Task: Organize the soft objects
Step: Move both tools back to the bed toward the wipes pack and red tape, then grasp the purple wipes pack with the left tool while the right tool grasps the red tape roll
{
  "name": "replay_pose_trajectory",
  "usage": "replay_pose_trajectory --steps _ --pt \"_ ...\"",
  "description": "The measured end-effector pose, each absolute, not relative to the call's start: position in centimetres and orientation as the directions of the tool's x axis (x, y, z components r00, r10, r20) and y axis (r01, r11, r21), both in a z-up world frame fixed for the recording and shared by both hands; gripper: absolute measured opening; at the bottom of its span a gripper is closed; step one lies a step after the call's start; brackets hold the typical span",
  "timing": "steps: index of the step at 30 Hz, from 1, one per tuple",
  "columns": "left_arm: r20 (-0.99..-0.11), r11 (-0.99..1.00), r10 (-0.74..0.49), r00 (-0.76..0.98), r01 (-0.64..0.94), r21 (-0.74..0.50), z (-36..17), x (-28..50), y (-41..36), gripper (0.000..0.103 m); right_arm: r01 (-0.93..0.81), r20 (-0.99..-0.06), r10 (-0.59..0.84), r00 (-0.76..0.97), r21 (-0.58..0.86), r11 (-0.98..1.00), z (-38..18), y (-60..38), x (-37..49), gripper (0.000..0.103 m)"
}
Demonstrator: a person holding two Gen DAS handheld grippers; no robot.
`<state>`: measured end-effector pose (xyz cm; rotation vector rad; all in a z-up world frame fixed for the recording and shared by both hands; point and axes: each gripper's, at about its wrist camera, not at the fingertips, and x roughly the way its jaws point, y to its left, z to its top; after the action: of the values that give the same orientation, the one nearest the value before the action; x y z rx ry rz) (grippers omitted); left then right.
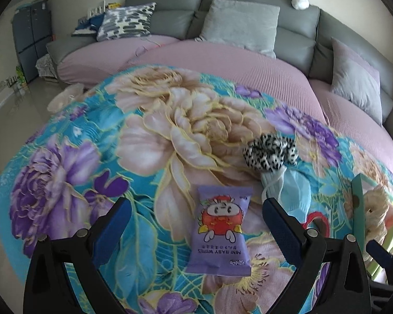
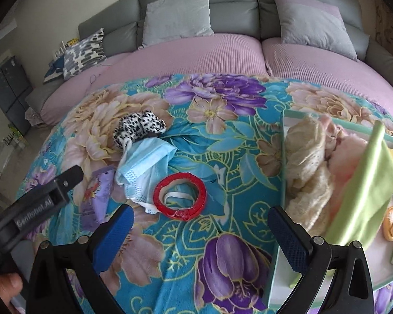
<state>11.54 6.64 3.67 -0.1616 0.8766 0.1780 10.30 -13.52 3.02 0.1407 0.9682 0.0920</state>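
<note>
On the floral blanket (image 1: 91, 136), a purple pack of mini baby wipes (image 1: 218, 231) lies between the wide-spread fingers of the left hand-held gripper (image 1: 196, 209), which grips nothing. Beyond it sit a leopard-print scrunchie (image 1: 271, 154) and, touching that, a crumpled blue face mask (image 1: 288, 191). In the right wrist view, the right hand-held gripper (image 2: 200, 218) is also spread wide and empty, hovering just short of a red tape roll (image 2: 179, 196) that overlaps the mask's edge. To the right, a shallow mint-green tray (image 2: 284, 157) holds a cream knitted cloth (image 2: 306, 157), pink fabric (image 2: 348, 157) and a light green cloth (image 2: 366, 191).
</note>
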Motion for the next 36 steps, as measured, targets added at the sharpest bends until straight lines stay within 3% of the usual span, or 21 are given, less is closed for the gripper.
replay_pose_trajectory --steps 23,34,36 --pt "-0.868 0.974 0.062 0.492 -0.221 -0.055 -1.3 13.4 5.9 0.097 -0.056 -0.867 0.136 0.479 0.124 0.991 -0.6 -11.4 12.8 0.084" --pt "-0.875 0.977 0.058 0.480 -0.206 -0.047 -1.8 13.4 5.6 0.067 -0.079 -0.864 0.154 0.479 0.133 0.988 -0.7 -11.1 12.8 0.068" --pt "-0.876 0.979 0.061 0.479 -0.201 -0.042 -1.8 13.5 5.5 0.051 -0.088 -0.862 0.164 0.479 0.138 0.986 -0.7 -11.0 12.8 0.062"
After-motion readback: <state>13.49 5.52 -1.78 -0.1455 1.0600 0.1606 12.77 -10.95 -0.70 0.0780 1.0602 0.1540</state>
